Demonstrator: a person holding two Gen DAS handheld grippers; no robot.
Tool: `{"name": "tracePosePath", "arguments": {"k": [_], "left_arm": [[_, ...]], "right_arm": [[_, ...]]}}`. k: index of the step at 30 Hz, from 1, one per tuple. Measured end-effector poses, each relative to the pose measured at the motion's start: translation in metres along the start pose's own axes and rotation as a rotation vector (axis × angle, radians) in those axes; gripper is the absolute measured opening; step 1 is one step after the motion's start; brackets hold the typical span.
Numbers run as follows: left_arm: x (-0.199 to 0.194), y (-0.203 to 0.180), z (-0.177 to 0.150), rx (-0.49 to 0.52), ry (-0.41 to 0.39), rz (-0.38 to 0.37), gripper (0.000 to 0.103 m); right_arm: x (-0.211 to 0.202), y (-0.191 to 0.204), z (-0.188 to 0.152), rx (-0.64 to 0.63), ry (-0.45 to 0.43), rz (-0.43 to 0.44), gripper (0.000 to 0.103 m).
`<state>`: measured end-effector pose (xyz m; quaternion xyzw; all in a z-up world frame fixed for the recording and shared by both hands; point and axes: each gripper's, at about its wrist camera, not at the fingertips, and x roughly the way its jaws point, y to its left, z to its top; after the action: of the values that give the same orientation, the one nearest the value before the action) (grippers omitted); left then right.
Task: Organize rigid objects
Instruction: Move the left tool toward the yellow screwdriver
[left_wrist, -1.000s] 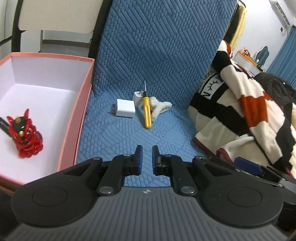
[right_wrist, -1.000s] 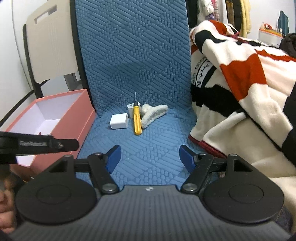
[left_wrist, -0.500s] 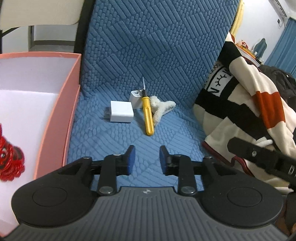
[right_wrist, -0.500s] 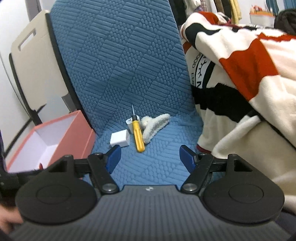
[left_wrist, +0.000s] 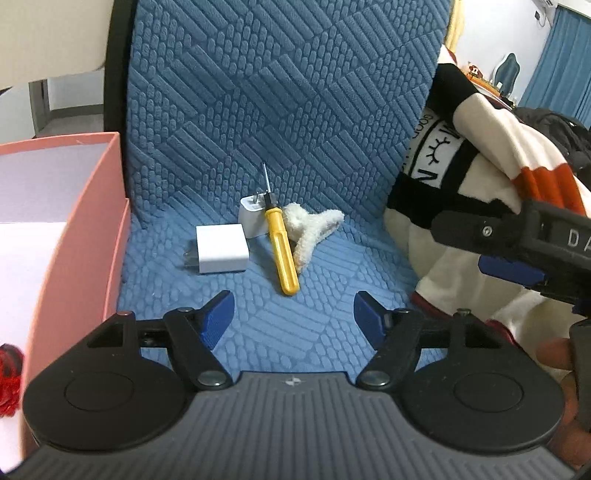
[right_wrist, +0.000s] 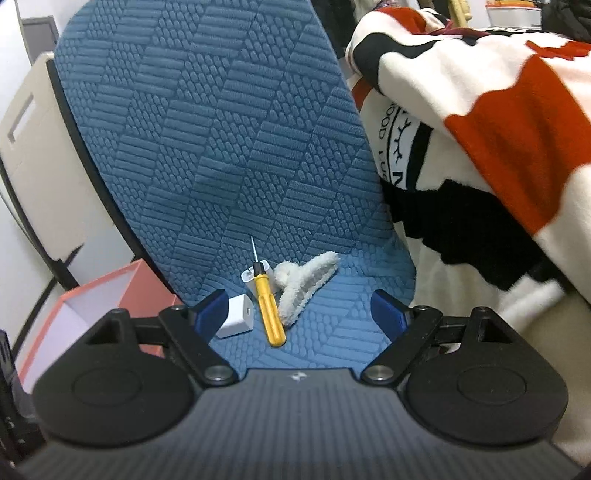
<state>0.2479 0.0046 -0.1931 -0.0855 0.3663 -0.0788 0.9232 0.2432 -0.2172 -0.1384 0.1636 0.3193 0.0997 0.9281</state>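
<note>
A yellow screwdriver (left_wrist: 282, 254) lies on the blue quilted chair seat, between two white chargers (left_wrist: 221, 254) and a fluffy white hair clip (left_wrist: 310, 236). They also show in the right wrist view: the screwdriver (right_wrist: 269, 314), a charger (right_wrist: 238, 319) and the clip (right_wrist: 303, 284). My left gripper (left_wrist: 293, 317) is open and empty, just short of the screwdriver. My right gripper (right_wrist: 301, 312) is open and empty, hovering in front of the same group. A red toy (left_wrist: 9, 376) lies in the pink box (left_wrist: 88, 254) at the left.
A red, white and black blanket (right_wrist: 498, 147) is piled at the right of the seat. The blue backrest (left_wrist: 277, 92) rises behind the objects. The right gripper's body (left_wrist: 517, 240) shows at the right of the left wrist view. A beige chair (right_wrist: 33, 166) stands behind.
My left gripper has opened from nearly shut to wide and moved right, away from the box toward the screwdriver. My right gripper has risen and come closer to the objects, staying open.
</note>
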Motion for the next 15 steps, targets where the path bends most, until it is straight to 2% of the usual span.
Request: {"name": "tracePosePath", "arguments": {"k": [2, 7, 10, 13, 15], "left_arm": [[0.009, 0.001, 0.003, -0.002, 0.006, 0.007, 0.076], [0.029, 0.0, 0.006, -0.012, 0.024, -0.002, 0.074], [0.043, 0.002, 0.01, -0.026, 0.047, -0.002, 0.066], [0.057, 0.006, 0.015, -0.038, 0.06, 0.001, 0.059], [0.067, 0.011, 0.017, -0.06, 0.075, -0.004, 0.054]], "right_arm": [[0.009, 0.001, 0.004, -0.028, 0.002, -0.029, 0.086], [0.031, -0.004, 0.016, -0.044, 0.023, -0.003, 0.084], [0.045, -0.002, 0.019, -0.075, 0.058, 0.001, 0.068], [0.061, -0.004, 0.021, -0.055, 0.101, 0.026, 0.067], [0.071, -0.008, 0.021, -0.031, 0.132, 0.046, 0.054]]}}
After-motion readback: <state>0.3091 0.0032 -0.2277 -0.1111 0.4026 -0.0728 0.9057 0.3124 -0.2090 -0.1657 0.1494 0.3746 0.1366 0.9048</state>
